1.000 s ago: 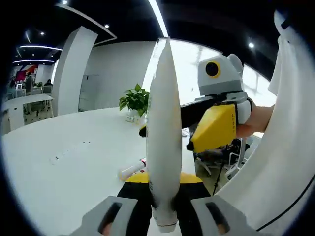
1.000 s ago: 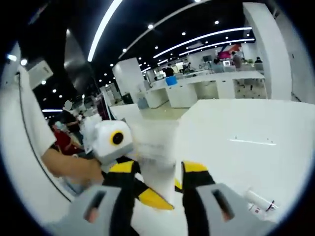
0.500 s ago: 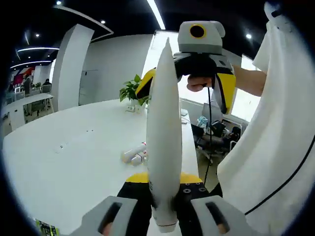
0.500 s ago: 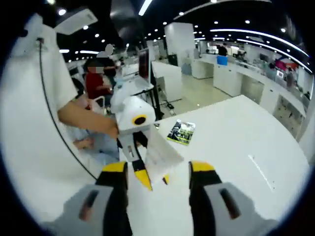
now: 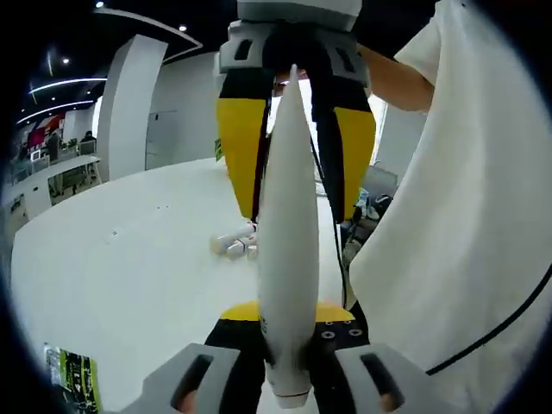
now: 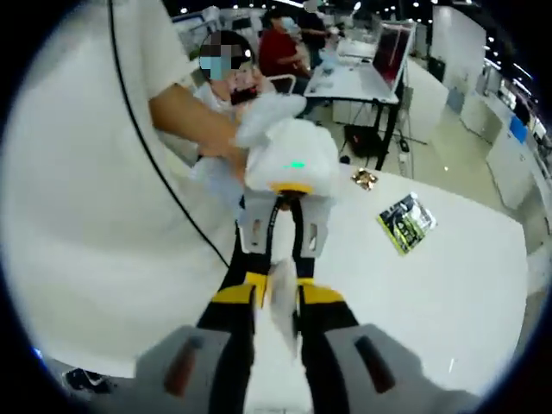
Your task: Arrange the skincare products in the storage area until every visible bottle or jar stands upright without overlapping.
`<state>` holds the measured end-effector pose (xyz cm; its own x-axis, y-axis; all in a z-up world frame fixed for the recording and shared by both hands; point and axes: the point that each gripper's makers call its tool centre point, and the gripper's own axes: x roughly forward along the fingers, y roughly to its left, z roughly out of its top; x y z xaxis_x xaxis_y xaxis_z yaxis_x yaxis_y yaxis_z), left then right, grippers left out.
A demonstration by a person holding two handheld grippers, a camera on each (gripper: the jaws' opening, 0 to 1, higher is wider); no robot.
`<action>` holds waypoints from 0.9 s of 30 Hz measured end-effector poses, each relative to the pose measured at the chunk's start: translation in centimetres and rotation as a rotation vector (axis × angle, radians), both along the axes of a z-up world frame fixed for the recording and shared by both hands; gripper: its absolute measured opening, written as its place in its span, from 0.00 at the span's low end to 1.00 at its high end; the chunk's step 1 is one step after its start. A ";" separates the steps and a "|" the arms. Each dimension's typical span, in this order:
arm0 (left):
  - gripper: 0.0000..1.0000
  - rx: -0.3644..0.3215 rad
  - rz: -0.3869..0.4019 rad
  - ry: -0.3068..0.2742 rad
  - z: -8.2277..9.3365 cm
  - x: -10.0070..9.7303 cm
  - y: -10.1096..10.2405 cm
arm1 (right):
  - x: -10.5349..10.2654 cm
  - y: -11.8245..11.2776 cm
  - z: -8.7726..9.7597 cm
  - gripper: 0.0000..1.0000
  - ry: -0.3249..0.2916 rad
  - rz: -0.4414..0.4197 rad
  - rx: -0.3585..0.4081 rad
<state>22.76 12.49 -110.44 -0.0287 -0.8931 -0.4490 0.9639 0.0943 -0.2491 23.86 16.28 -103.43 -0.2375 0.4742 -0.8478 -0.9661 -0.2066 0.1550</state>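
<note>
A long white tube [image 5: 287,216] stands straight up in the left gripper view, its cap end clamped in my left gripper [image 5: 289,317]. My right gripper [image 5: 295,155] reaches in from the top of that view, its yellow jaws on either side of the tube's flat tip. In the right gripper view, my right gripper [image 6: 281,297] is shut on the tube [image 6: 283,312], and the left gripper [image 6: 285,237] faces it from the far end. Two small bottles [image 5: 233,246] lie on their sides on the white table [image 5: 129,259].
A green packet [image 5: 73,384] lies on the table near its edge, and the packet [image 6: 405,222] is also in the right gripper view. A person's white shirt [image 5: 448,216] is close beside the grippers. People sit at a desk [image 6: 362,82] behind.
My right gripper swung round in front of the left one and closed its jaws on the tube's tip. Both views shifted with the hands; the tube stays in the left gripper.
</note>
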 end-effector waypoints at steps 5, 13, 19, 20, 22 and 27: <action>0.17 0.003 0.052 -0.001 -0.1 -0.1 1.0 | -0.3 1.1 -0.5 0.10 0.012 0.053 -0.032; 0.20 0.003 0.100 -0.005 -1.0 -0.5 2.2 | -1.1 2.4 -1.5 0.05 0.006 0.080 -0.070; 0.22 0.005 0.129 -0.012 -2.0 -0.9 3.0 | -1.7 3.1 -2.4 0.04 -0.013 0.079 -0.093; 0.22 0.005 0.133 -0.010 -2.1 -0.9 3.0 | -1.8 3.2 -2.5 0.04 -0.015 0.077 -0.095; 0.22 0.004 0.140 -0.012 -2.3 -1.0 3.3 | -1.9 3.4 -2.8 0.04 -0.021 0.075 -0.099; 0.23 -0.007 0.160 0.010 -2.7 -1.2 3.7 | -2.5 3.9 -3.1 0.04 -0.035 0.071 -0.108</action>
<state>21.52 16.18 -113.10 0.1100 -0.8897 -0.4430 0.9340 0.2450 -0.2600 21.40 20.19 -106.55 -0.2366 0.3625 -0.9015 -0.9547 -0.2590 0.1465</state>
